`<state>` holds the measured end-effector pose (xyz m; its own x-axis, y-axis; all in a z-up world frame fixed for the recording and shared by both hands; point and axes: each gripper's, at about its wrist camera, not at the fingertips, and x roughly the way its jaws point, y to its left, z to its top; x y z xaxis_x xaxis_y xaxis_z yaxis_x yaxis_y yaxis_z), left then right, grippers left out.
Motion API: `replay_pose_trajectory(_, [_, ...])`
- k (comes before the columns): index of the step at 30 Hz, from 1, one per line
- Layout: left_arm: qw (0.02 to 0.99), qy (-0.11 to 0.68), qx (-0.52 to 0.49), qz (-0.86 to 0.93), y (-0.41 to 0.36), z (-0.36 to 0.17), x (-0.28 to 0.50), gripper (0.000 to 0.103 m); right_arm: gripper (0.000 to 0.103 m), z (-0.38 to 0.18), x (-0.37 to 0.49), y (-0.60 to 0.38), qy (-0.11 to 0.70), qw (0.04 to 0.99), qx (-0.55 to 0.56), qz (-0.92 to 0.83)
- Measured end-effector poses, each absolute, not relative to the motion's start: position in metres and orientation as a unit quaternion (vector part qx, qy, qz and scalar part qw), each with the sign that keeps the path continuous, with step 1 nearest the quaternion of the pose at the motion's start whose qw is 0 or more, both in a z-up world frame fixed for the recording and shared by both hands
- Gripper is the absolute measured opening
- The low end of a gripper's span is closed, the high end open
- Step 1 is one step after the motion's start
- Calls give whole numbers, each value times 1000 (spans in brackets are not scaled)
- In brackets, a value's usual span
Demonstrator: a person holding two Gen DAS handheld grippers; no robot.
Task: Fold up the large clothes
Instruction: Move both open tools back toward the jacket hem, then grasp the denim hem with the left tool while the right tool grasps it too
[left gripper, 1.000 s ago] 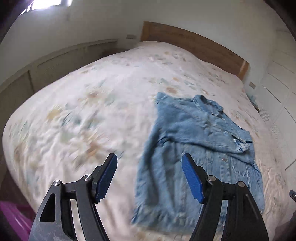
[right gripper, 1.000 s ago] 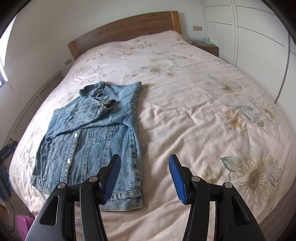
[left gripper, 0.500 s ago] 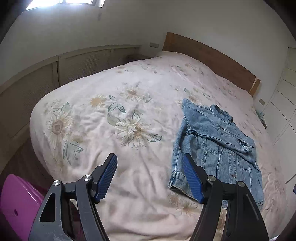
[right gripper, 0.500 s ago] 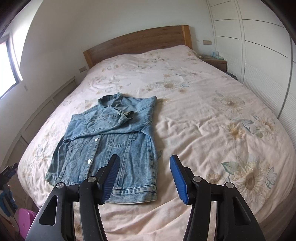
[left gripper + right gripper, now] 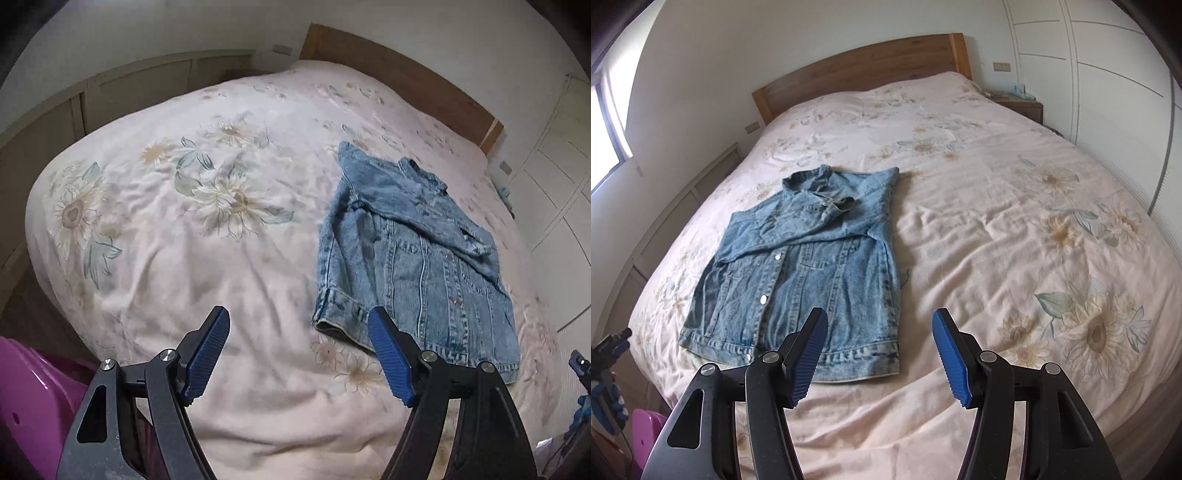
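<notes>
A blue denim jacket (image 5: 417, 251) lies flat on the flowered bed cover (image 5: 184, 258), buttoned front up, with a sleeve folded across its chest. My left gripper (image 5: 298, 317) hovers over the cover just left of the jacket's hem corner. Its jaws are opening and nothing is between them. In the right wrist view the jacket (image 5: 812, 258) lies left of centre. My right gripper (image 5: 881, 317) hangs above the hem's right corner, open and holding nothing.
The bed (image 5: 997, 221) fills both views, with a wooden headboard (image 5: 864, 70) at the far end. A nightstand (image 5: 1019, 103) and white wardrobe doors (image 5: 1108, 74) stand to the right. A purple plastic item (image 5: 29, 406) sits on the floor by the bed's near left corner.
Both grippers have drawn back from the jacket toward the foot of the bed; the left one has also swung left, so the jacket now sits off to its right. Both stand slightly wider.
</notes>
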<state>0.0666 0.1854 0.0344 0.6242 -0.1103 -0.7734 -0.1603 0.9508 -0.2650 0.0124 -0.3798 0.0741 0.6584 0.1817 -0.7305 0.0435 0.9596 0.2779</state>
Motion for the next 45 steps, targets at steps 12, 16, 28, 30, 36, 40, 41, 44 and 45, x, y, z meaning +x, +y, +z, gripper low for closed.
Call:
replay_pose_trajectory(12, [850, 498, -169, 0, 176, -25, 120, 72, 61, -12, 48, -380, 498, 849, 167, 56])
replay_pose_trajectory(16, [846, 503, -173, -22, 170, -32, 145, 72, 61, -42, 66, -377, 525, 828, 183, 68])
replay_pose_trajectory(28, [814, 547, -179, -84, 144, -74, 183, 72, 66, -88, 108, -364, 567, 798, 173, 105])
replay_pose_trajectory(30, [811, 547, -183, -95, 144, -76, 183, 72, 67, -92, 110, -364, 569, 795, 178, 110])
replay_pose_trajectory(36, [779, 538, -276, -167, 163, -81, 177, 72, 71, -98, 115, -370, 575, 782, 199, 137])
replay_pose_trajectory(40, [764, 534, -299, -202, 154, -86, 170, 72, 72, -100, 115, -370, 579, 771, 215, 157])
replay_pose_trajectory(41, [764, 532, -305, -202, 153, -86, 169, 72, 72, -100, 115, -369, 579, 769, 217, 162])
replay_pose_trajectory(44, [763, 521, -327, -198, 157, -85, 168, 71, 72, -99, 112, -364, 581, 762, 222, 182])
replay_pose_trajectory(45, [763, 518, -334, -196, 157, -85, 170, 71, 72, -98, 111, -361, 581, 762, 218, 186])
